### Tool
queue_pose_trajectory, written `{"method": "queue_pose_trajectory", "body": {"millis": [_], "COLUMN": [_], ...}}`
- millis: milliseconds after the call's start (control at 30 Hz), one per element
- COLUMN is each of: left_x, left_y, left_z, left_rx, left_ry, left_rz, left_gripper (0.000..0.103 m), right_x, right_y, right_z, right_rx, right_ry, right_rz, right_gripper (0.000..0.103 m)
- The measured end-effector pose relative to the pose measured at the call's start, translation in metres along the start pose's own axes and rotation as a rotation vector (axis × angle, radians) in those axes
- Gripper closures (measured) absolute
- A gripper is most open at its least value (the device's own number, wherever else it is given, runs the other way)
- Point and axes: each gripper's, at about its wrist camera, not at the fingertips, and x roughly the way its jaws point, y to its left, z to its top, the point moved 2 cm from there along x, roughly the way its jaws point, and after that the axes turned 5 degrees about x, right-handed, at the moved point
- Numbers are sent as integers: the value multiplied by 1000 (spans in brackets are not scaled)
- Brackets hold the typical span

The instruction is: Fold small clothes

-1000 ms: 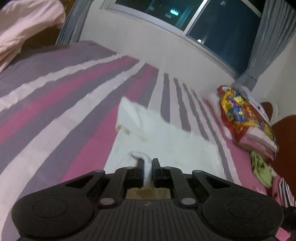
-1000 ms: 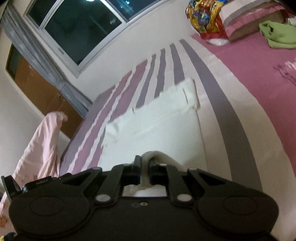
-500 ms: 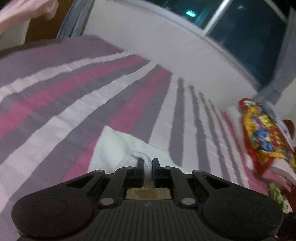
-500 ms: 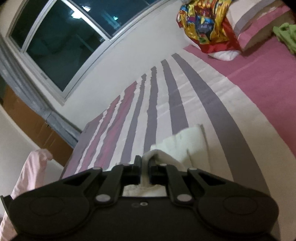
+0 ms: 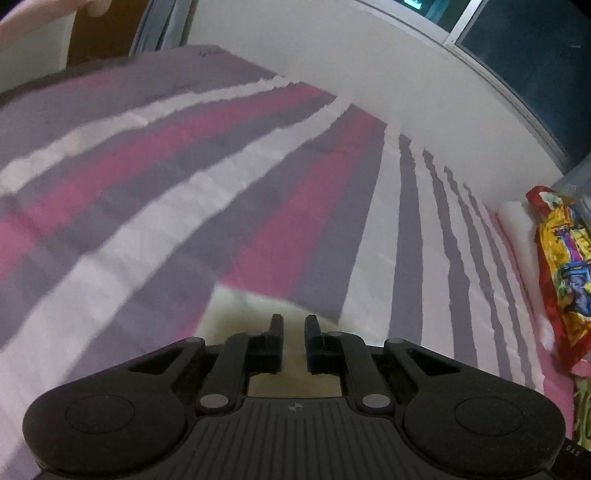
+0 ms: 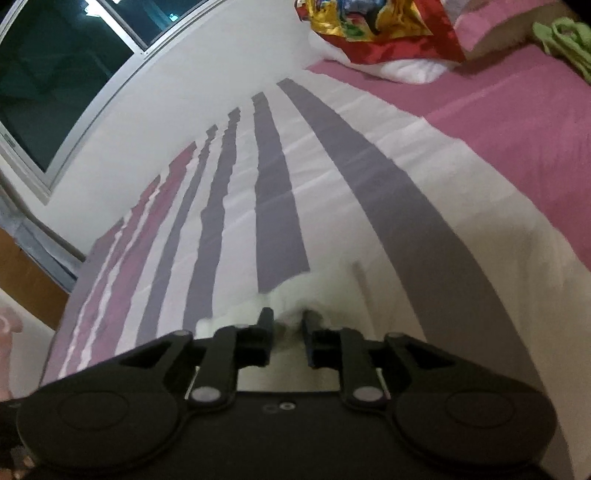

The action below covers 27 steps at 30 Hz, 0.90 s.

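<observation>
A small white garment [image 5: 243, 306] lies on the striped bedspread [image 5: 221, 192], mostly hidden under both grippers. In the left wrist view my left gripper [image 5: 294, 321] is open with a narrow gap, right above the garment's far edge, holding nothing. In the right wrist view the garment [image 6: 332, 284] shows as a blurred white fold just past my right gripper [image 6: 287, 317], which is open, its fingertips at the cloth's edge.
A colourful red and yellow bag [image 5: 557, 258] lies on white pillows at the bed's right; it also shows in the right wrist view [image 6: 376, 29]. A green cloth [image 6: 565, 40] lies beyond. A wall and window [image 6: 55, 74] bound the far side.
Both grippers carried the garment's near edge forward over its far part, then opened and let the cloth go. The garment now lies folded beneath them.
</observation>
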Motion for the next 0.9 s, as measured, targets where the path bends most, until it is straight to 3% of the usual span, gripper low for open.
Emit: {"method": "queue_pose_trajectory", "body": {"millis": [33,67,133,167,300,467,533,700,900], "left_x": [1,0,-12,-21,-34,-23,-7,27,5], "left_y": [2,5,10,11,-2,-34,-41,-23,-33], "left_z": [4,6,8,7,-8,-39,-45,-37,-49], "left_rx": [6,12,26,48,165,261,280,255,297], "left_ry": [11,20,-30,-63,-57,-9,20,23,33], "left_rz": [13,22,50,44,-7,-96,-81,81,63], "left_gripper": [78,53,28,23,23,22,22,23,22], "right_x": [2,3,-1,-9,-34,-16,-5,16,5], "right_y": [2,3,4,6,26,51,54,45,48], "right_z": [4,6,12,13,5,-29,-39,-31,-31], "right_rx": [-12,-16,-20,-34,-187,-348,-382,-445,-452], "right_ry": [4,5,-4,-32,-102,23,44,35,30], "right_rz": [-11,-19,-27,-41,-59,-23,-42,-165,-143], "right_gripper": [81,78,73,73,68,65,65,71,65]}}
